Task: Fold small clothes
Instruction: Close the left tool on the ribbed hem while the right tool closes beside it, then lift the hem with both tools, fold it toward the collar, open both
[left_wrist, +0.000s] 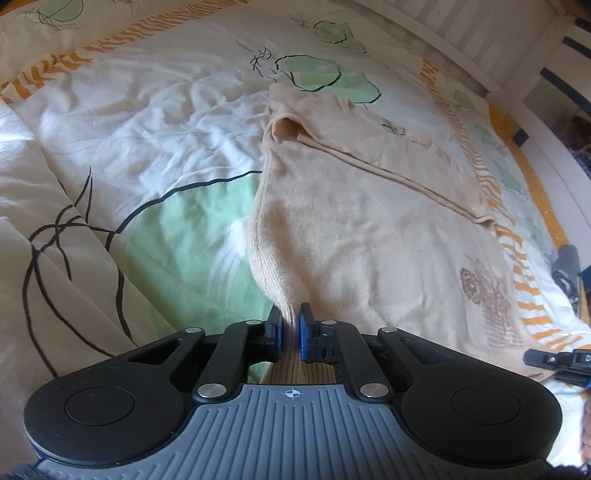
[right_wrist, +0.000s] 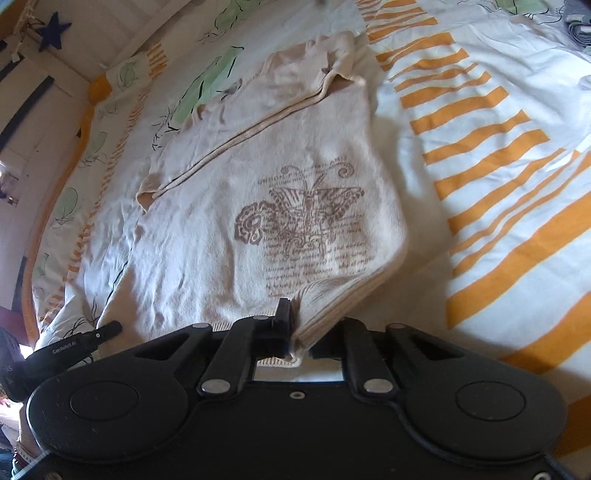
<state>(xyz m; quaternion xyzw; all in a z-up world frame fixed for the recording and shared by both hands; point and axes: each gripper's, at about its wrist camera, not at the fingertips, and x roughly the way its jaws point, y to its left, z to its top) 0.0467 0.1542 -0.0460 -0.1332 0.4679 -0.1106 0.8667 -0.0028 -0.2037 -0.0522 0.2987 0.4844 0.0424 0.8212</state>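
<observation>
A small cream knitted top (left_wrist: 369, 221) with a brown butterfly print (right_wrist: 303, 225) lies on the bed, one sleeve folded across its upper part. My left gripper (left_wrist: 291, 325) is shut on the ribbed hem at the garment's near left corner, and the cloth rises in a pinch between the blue pads (left_wrist: 305, 332). In the right wrist view my right gripper (right_wrist: 301, 325) is shut on the ribbed hem at the near right corner, lifting that edge slightly. The right gripper's right finger is hidden by the cloth. The right gripper (left_wrist: 554, 360) also shows at the right edge of the left wrist view.
The bedspread (left_wrist: 147, 147) is white with green leaf shapes and orange stripes (right_wrist: 480, 166), rumpled at the left. A white wall or bed frame (left_wrist: 517, 55) runs along the far side. The left gripper's body (right_wrist: 59, 350) shows at the lower left of the right wrist view.
</observation>
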